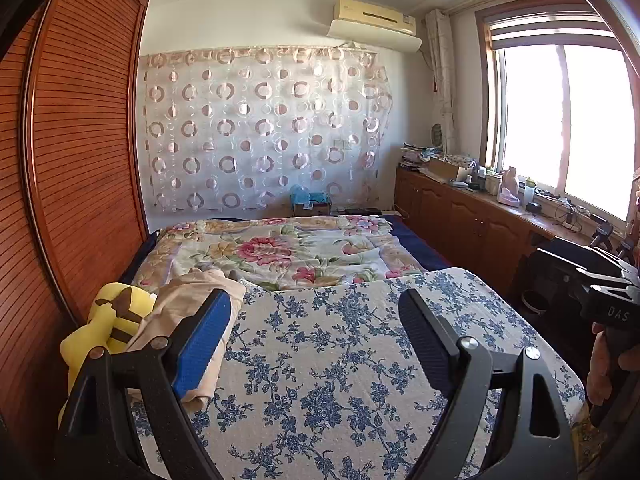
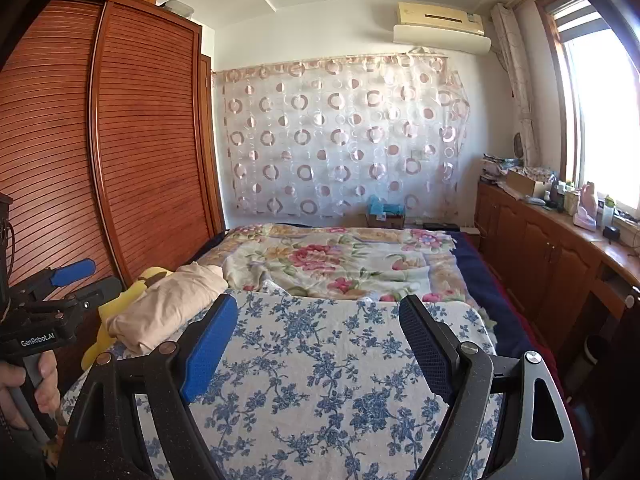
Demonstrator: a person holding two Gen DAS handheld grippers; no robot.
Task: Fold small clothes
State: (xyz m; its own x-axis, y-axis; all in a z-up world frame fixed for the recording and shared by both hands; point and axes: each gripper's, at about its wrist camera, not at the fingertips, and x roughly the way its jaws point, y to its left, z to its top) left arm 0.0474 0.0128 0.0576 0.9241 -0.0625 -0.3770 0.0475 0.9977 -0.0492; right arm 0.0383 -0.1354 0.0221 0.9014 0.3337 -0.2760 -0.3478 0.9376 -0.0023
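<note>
We hold the left tool (image 1: 316, 312) spread wide, its blue pad and black pad well apart, with nothing between them and nothing touched; it hovers above the blue-flowered cover (image 1: 340, 360) on the bed. The right tool (image 2: 318, 318) is likewise released, jaws wide, grasping nothing, over the same blue-flowered cover (image 2: 320, 368).

The beige garment (image 1: 188, 320) lies bunched at the cover's left edge. In the left wrist view it sits at about nine o'clock from the tool's centre, partly hidden behind the blue pad, so we cannot tell whether the pad brushes it. In the right wrist view the beige garment (image 2: 168, 308) lies at about ten o'clock, just beside the blue pad and outside the jaws. A yellow plush toy (image 1: 108, 320) rests against it on the far left, next to the wooden wardrobe (image 1: 80, 160).

Beyond the cover, at twelve o'clock, a pink-flowered blanket (image 1: 280, 252) spreads over the bed. At three o'clock in the left wrist view, the right tool's black body (image 1: 608, 300) shows near the wooden cabinet (image 1: 460, 216) under the window.
</note>
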